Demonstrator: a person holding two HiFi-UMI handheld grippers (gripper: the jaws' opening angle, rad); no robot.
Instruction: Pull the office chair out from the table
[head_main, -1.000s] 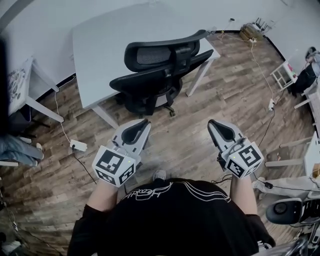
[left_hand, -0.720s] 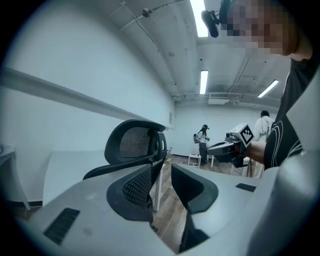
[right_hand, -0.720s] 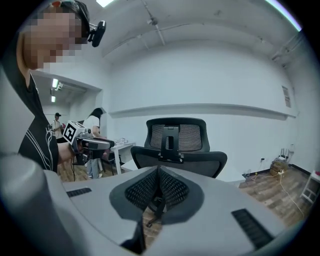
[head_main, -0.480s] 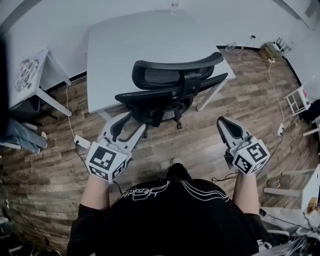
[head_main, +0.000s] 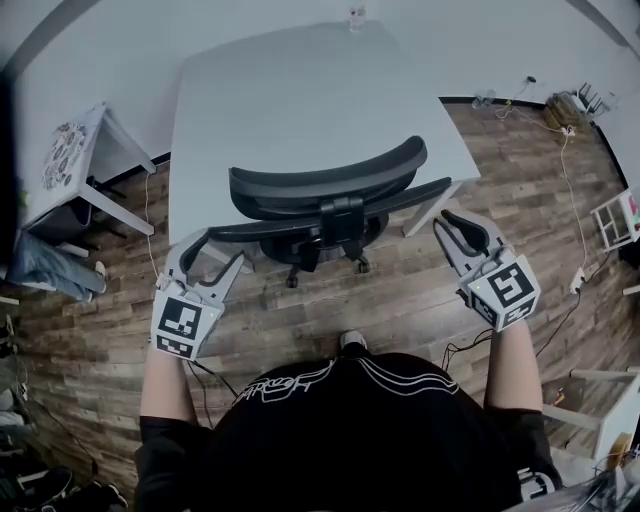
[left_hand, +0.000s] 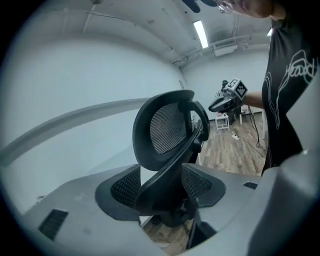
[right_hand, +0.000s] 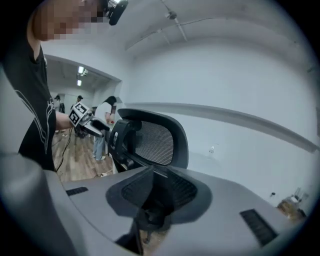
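The black mesh office chair (head_main: 330, 190) stands pushed in against the white table (head_main: 280, 90), with its back towards me. My left gripper (head_main: 213, 252) hovers by the left end of the backrest's lower bar. Its jaws are opening wide and grip nothing. In the left gripper view the chair (left_hand: 165, 130) shows a little ahead between them. My right gripper (head_main: 455, 222) is level with the bar's right end, and its jaws are just opening a narrow gap with nothing between them. The right gripper view shows the chair (right_hand: 155, 140) ahead.
A small white side table (head_main: 75, 160) stands at the left, with a cable (head_main: 150, 215) trailing across the wooden floor beside it. More cables and a white rack (head_main: 620, 215) lie at the right. People (right_hand: 105, 125) stand far off in the room.
Both grippers have moved forward and apart, to either side of the chair's back. The left jaws went from shut to wide open. The right jaws have parted slightly.
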